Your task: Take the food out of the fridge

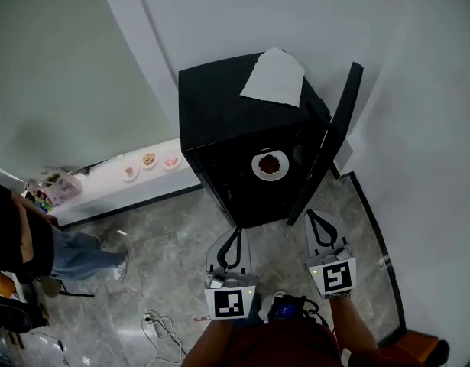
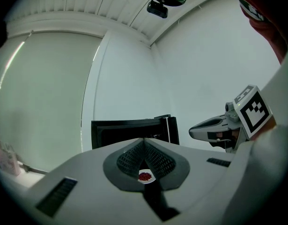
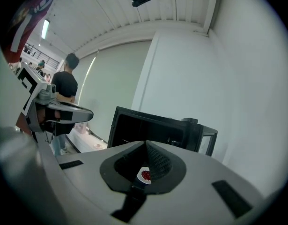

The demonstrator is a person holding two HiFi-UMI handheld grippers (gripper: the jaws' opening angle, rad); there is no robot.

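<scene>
Inside the fridge: a white plate (image 1: 270,165) of small red food (image 1: 271,164) sits in the dark open compartment, toward the door side. What kind of food it is cannot be made out.
Fridge: the black fridge (image 1: 219,121) stands in a corner of pale walls. Its inside is so dark that shelves and other contents are hard to read.
Door: the door (image 1: 332,140) stands open at the right and is seen almost edge-on, so its inner face is mostly hidden.
Top of fridge: a white sheet (image 1: 274,77), cloth or paper, lies toward the door side.
Left gripper: the left gripper (image 1: 237,230) is held in front of the fridge, apart from it. Its jaws meet tip to tip with nothing between them. In its own view the plate shows only through the small gap below the tips, partly cut off.
Right gripper: the right gripper (image 1: 309,214) is near the foot of the open door, jaws likewise together and empty. Its own view gives the same narrow glimpse of the plate.
Ledge: a low pale ledge (image 1: 105,186) left of the fridge bears three small dishes (image 1: 148,160) and a pink box (image 1: 55,186). Their contents are too small to tell.
Person: a person (image 1: 24,239) stands at the left edge, cut off by the frame.
Floor: the floor (image 1: 173,239) is grey marble, with white cables (image 1: 162,327) near the bottom.
</scene>
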